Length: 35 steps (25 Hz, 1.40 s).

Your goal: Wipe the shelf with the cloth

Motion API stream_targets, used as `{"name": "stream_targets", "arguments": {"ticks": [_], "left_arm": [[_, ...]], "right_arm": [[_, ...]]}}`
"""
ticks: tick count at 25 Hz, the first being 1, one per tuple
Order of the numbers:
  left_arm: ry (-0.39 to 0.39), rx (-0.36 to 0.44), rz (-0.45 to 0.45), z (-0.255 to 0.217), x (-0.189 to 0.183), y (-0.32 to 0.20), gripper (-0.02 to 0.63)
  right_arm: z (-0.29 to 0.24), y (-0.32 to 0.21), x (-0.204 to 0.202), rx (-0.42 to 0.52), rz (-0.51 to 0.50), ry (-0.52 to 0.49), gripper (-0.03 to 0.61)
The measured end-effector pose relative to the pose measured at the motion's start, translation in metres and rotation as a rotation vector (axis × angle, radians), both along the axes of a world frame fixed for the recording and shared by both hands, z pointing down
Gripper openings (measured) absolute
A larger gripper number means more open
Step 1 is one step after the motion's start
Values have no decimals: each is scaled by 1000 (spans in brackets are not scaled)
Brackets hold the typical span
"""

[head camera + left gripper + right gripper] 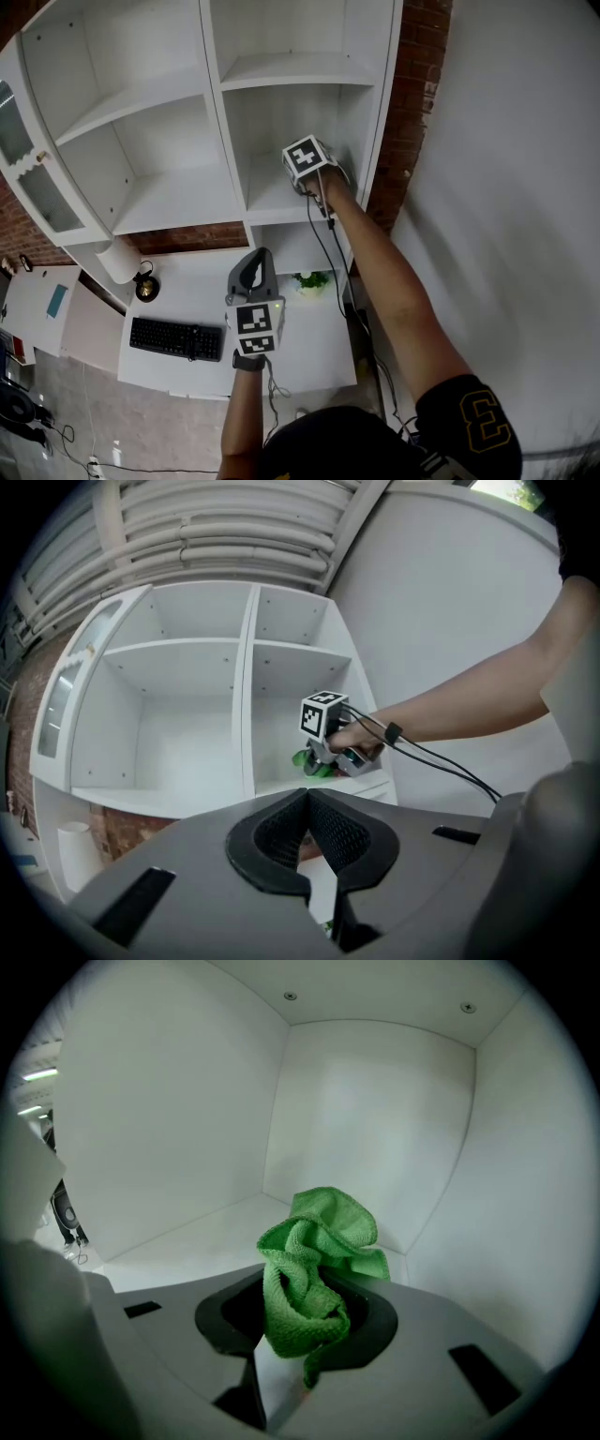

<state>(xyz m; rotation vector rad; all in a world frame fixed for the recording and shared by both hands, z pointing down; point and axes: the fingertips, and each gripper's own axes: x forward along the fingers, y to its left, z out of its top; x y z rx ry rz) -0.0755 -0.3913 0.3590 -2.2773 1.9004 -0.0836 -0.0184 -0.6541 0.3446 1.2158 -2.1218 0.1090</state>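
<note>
A bunched green cloth (314,1274) sticks up from between the jaws of my right gripper (305,1335), which is shut on it. That gripper (305,178) reaches into the lower right compartment of the white shelf unit (272,202), low over its board (197,1237). From the left gripper view, the cloth (314,764) shows under the right gripper's marker cube (323,714), at the board's front. My left gripper (255,267) hangs lower, over the desk, apart from the shelf. Its jaws (307,799) are shut with nothing between them.
Below the shelves stands a white desk (309,352) with a black keyboard (178,337), a small potted plant (311,281) and a round black object (146,287). A brick wall (408,103) borders the shelf's right side. Cables trail from the right gripper along the arm.
</note>
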Motion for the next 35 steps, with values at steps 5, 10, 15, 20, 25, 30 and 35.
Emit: {"name": "stream_targets", "arguments": {"ticks": [5,10,15,20,25,30,35], "left_arm": [[-53,6,0,-10,-5,-28,17],[-40,11,-16,-14,-6,-26,17],[54,20,-55,-12,-13,-10,17],[15,44,-68,-16,-16,1,17],[8,46,-71,-15,-19,2,17],[15,65,-81,-22,-26,6,17],[-3,80,-93,-30,-34,15,17]], "right_arm": [[-4,-3,19,27,36,-1,110],[-6,-7,17,62,19,10,110],[-5,-7,31,19,72,-19,110],[-7,-4,36,45,104,-2,110],[-16,4,28,54,92,-77,112],[-52,36,-9,92,-15,-195,112],[-58,87,-66,-1,-201,-289,112]]}}
